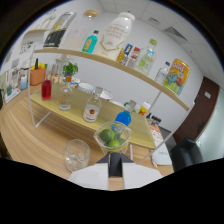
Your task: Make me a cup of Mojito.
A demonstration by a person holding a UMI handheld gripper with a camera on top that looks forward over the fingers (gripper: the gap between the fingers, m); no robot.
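Note:
A clear plastic cup holding green limes stands just ahead of my gripper, above the dark piece between the two white fingers. An empty clear glass stands left of that cup, close to the left finger. Beyond them on the wooden table are a clear bottle with a red label, a blue-capped bottle, a small bottle of red liquid and a potted mint plant. The lower part of the fingers is hidden.
A round glass flask stands on the raised wooden board beside the red bottle. A wall shelf above carries several bottles and cartons. A black chair and a dark door are to the right.

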